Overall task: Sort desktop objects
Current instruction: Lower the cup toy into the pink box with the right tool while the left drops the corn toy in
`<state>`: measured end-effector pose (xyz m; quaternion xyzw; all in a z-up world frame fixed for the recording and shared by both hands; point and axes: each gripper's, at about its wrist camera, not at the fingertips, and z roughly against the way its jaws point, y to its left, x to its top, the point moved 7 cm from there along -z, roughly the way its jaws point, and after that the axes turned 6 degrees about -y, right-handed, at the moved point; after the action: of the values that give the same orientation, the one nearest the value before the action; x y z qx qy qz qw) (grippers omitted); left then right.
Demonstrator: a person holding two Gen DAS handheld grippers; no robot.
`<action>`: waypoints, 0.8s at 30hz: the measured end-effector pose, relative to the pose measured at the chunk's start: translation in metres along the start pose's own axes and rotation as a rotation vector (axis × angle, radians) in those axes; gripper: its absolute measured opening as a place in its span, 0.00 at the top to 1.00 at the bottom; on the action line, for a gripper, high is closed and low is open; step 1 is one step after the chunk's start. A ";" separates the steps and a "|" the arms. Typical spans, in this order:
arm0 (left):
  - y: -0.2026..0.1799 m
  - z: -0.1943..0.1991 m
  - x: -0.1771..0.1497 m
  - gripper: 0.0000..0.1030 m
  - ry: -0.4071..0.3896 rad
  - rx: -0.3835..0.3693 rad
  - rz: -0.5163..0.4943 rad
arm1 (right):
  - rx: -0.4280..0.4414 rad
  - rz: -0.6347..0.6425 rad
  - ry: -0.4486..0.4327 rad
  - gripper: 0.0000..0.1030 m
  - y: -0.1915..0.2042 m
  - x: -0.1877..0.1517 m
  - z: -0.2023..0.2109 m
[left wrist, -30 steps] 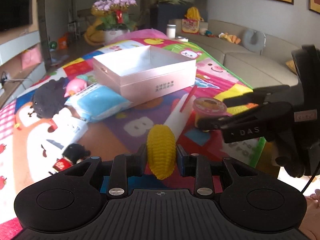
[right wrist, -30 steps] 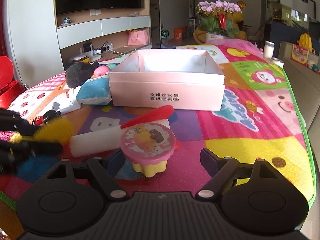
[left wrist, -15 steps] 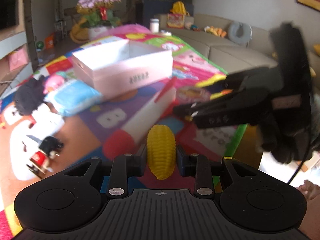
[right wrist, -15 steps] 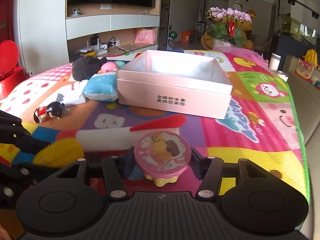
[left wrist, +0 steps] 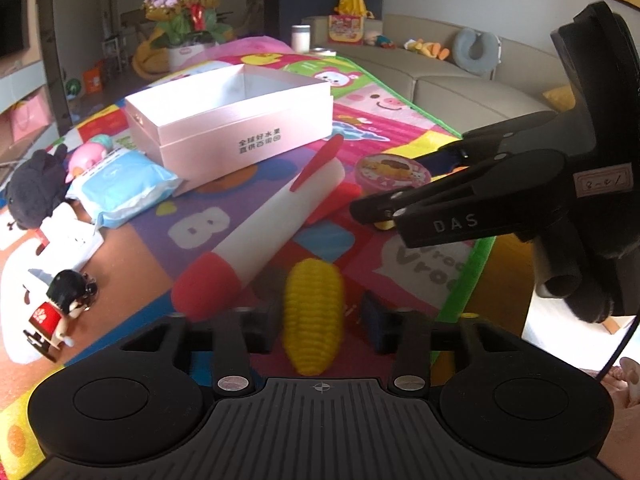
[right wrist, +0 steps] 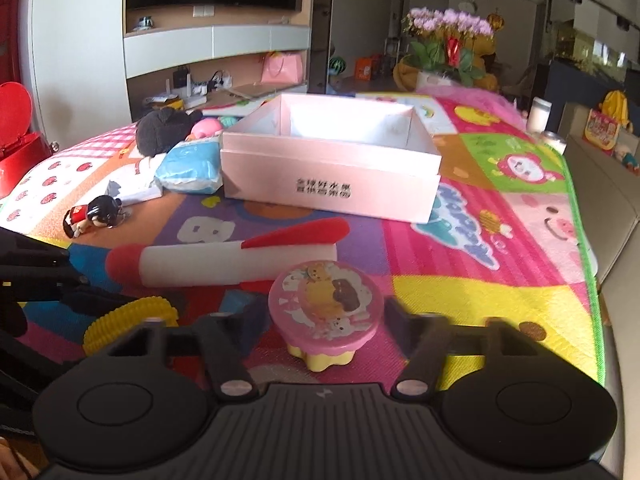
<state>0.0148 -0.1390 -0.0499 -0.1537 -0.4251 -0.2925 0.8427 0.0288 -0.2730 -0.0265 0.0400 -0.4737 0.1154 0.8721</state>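
Item 1, toy corn cob (left wrist: 313, 316): low centre of the left wrist view, pinched at its lower half between the left tongs (left wrist: 316, 318), lifted clear of the play mat (left wrist: 248, 204). Ribbed, likely light and rubbery; the grooves should resist slip. Its base is cut off behind the tong body.

Item 2, pudding cup (right wrist: 325, 312): low centre of the right wrist view, resting on the mat. The right tongs (right wrist: 326, 320) have just been closing and now bracket its pink foil lid. Whether the pads press is blurred, so I cannot tell. Probably thin plastic, easily crushed; hold below the rim, on the yellow fluted wall.

Item 3, foam rocket (right wrist: 224, 258): lying just behind the cup, soft, bulky, best taken mid-shaft.

Item 4, pink box (right wrist: 332, 168): centre, open, apparently empty; its floor is only partly visible.
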 end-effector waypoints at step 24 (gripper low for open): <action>0.143 0.015 0.124 0.03 -0.283 0.229 0.105 | -0.060 -0.151 -0.325 0.18 -0.074 0.159 -0.012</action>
<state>0.1522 -0.0648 0.0577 -0.1186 -0.5614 -0.1731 0.8005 0.1395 -0.3172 0.1025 0.0674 -0.6072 0.0277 0.7912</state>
